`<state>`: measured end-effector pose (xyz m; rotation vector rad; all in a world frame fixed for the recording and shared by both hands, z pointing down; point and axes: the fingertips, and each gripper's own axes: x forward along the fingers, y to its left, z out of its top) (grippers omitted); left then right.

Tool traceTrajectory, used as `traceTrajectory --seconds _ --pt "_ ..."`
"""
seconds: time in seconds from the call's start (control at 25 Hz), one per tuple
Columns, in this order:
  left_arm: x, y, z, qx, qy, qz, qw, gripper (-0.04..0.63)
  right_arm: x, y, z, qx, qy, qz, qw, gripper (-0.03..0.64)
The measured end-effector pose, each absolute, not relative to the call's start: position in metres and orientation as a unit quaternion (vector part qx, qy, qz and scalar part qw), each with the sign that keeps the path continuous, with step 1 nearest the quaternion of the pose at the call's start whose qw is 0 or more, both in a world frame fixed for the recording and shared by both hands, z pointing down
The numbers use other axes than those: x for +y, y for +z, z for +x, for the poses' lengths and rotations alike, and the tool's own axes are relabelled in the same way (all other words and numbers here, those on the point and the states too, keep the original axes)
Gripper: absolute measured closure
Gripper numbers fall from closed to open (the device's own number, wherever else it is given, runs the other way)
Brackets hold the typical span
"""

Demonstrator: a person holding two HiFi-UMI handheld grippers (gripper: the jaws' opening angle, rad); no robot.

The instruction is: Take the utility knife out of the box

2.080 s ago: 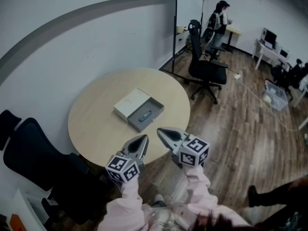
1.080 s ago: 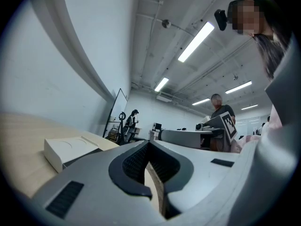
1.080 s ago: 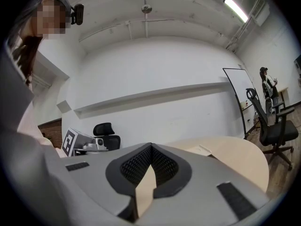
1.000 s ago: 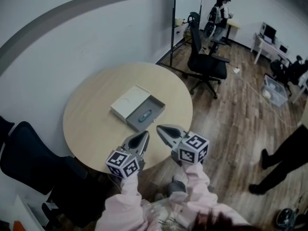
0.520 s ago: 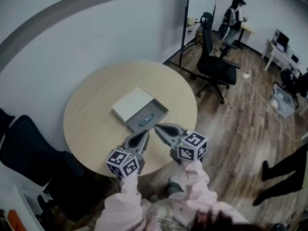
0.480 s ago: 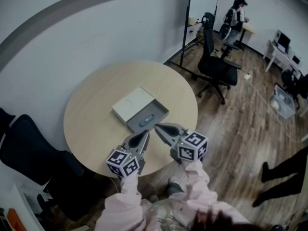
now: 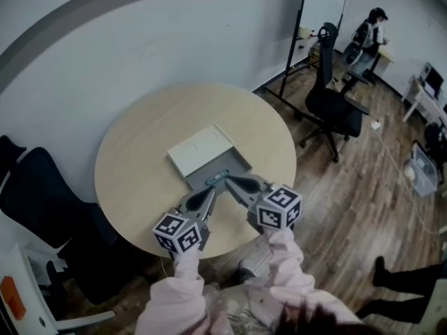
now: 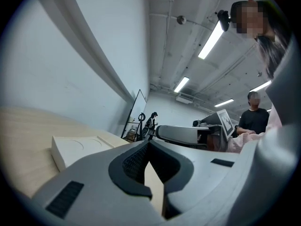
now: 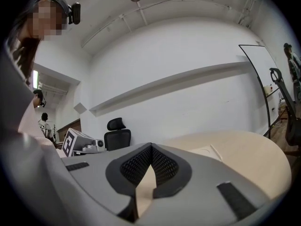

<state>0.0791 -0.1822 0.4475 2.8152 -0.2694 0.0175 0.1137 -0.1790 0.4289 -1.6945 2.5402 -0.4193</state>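
**Closing on the open box: both grippers brought up to the drawer**

Compared with the head view of half a second earlier, the two grippers are seen further forward. Their tips, then short of the box, are now at the near edge of its drawer. The pale round wooden table (image 7: 136, 162) and the box on it are shown from closer.

The flat white cardboard box (image 7: 202, 147) lies near the middle of the table, and its grey drawer (image 7: 237, 163) is slid out toward the person. The slim blue-grey utility knife (image 7: 217, 179) lies in the drawer, partly covered by the gripper tips.

The left gripper (image 7: 208, 190) is held roughly level on a pink-sleeved forearm (image 7: 178, 288), its tip just short of the knife. Its jaws are pressed together at the tips, and nothing is held between them. The right gripper (image 7: 229, 181) is angled inward across the drawer's near edge, with its tip just beside the knife. Its jaws are likewise closed and empty. Whether either tip touches the knife cannot be told.
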Motion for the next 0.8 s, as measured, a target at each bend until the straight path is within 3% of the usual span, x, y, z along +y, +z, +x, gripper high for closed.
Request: traceTrajectory --seconds 0.8 --pt "-0.197 0.471 0.096 -0.201 -0.002 0.962 0.187 0.595 -0.199 0.464 0.131 0.866 -0.168 -0.471 -0.017 0.624"
